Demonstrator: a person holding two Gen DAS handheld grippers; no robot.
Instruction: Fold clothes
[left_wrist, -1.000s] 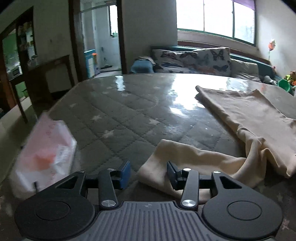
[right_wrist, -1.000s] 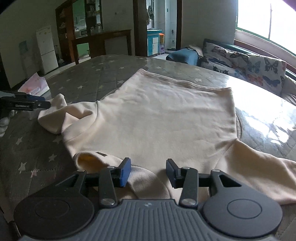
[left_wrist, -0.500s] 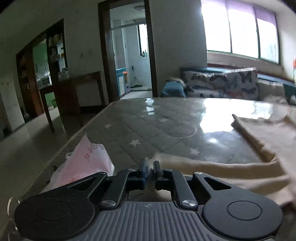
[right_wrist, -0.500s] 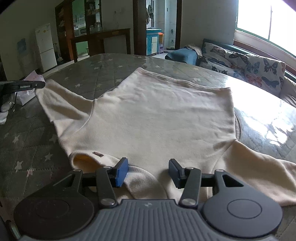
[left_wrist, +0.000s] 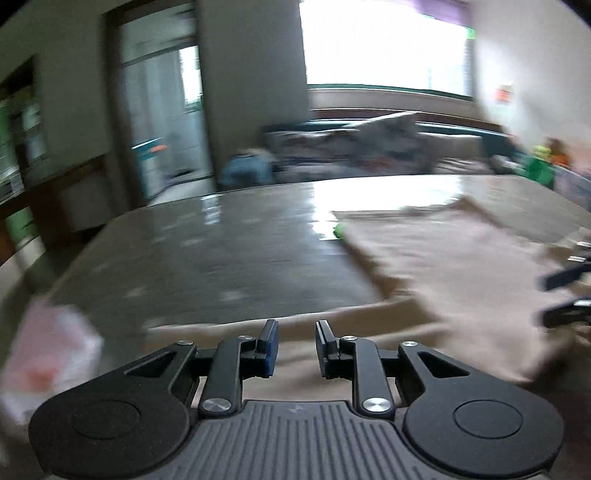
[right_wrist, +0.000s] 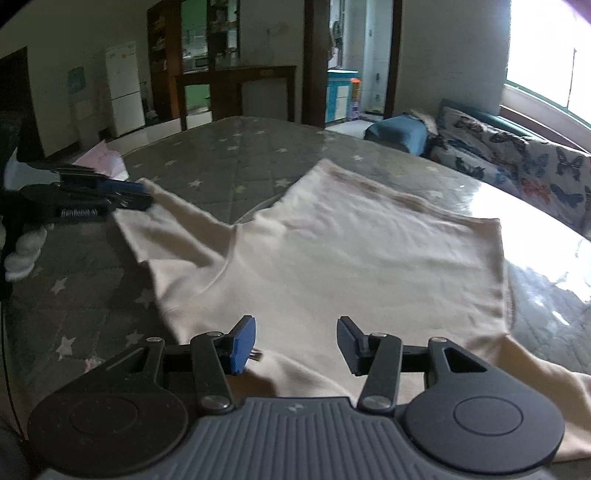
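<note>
A cream long-sleeved sweatshirt (right_wrist: 354, 251) lies spread flat on the grey star-patterned mattress (right_wrist: 221, 162); it also shows in the left wrist view (left_wrist: 454, 266), blurred. Its left sleeve (right_wrist: 166, 218) stretches out sideways. My left gripper (left_wrist: 295, 349) is open just above the sleeve end, holding nothing; it also shows in the right wrist view (right_wrist: 140, 194). My right gripper (right_wrist: 295, 343) is open and empty over the collar end of the sweatshirt, and appears at the right edge of the left wrist view (left_wrist: 569, 291).
A pink and white plastic bag (left_wrist: 48, 354) lies at the mattress's left edge, also seen in the right wrist view (right_wrist: 101, 160). A sofa with butterfly cushions (right_wrist: 517, 166) stands beyond the mattress. A doorway and dark wooden furniture (right_wrist: 236, 92) are behind.
My left gripper closed on the sleeve end, pulled it out straight to the left, and has now opened and let go. The right gripper stayed open and lifted slightly.
</note>
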